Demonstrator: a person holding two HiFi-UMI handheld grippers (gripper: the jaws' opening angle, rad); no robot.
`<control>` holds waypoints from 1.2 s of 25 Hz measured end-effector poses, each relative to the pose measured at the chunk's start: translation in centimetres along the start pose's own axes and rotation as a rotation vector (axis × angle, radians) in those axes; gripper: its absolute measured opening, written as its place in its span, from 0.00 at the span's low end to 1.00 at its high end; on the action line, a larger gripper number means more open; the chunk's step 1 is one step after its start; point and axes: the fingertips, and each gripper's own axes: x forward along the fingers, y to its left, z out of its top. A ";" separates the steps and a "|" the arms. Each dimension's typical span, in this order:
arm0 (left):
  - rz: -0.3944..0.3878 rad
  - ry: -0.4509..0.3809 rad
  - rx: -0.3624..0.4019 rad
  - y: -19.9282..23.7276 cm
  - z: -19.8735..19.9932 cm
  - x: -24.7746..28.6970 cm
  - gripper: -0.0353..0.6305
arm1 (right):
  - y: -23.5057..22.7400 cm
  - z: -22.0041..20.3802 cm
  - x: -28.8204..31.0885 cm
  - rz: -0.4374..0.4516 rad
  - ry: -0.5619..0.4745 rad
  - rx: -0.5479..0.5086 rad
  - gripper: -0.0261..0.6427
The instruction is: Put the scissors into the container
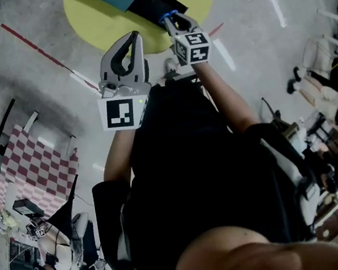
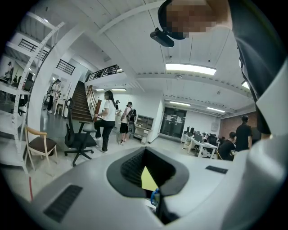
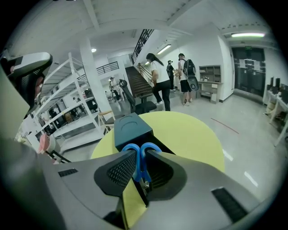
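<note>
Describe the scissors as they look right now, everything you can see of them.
The scissors have two blue, plastic-looking loop handles side by side. A bit of grey metal shows below the handles, and the blades are otherwise hidden. The right gripper has its jaws closed on the handles, with the loops poking out past the jaw tips. The scissors are held above the yellow round table, at the near end of the dark teal container. Only the jaw pads visibly touch them.
</note>
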 end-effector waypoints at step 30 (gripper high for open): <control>0.011 0.021 -0.027 1.5 -0.4 1.0 0.05 | -1.6 -0.5 6.3 -0.012 0.127 -0.029 0.14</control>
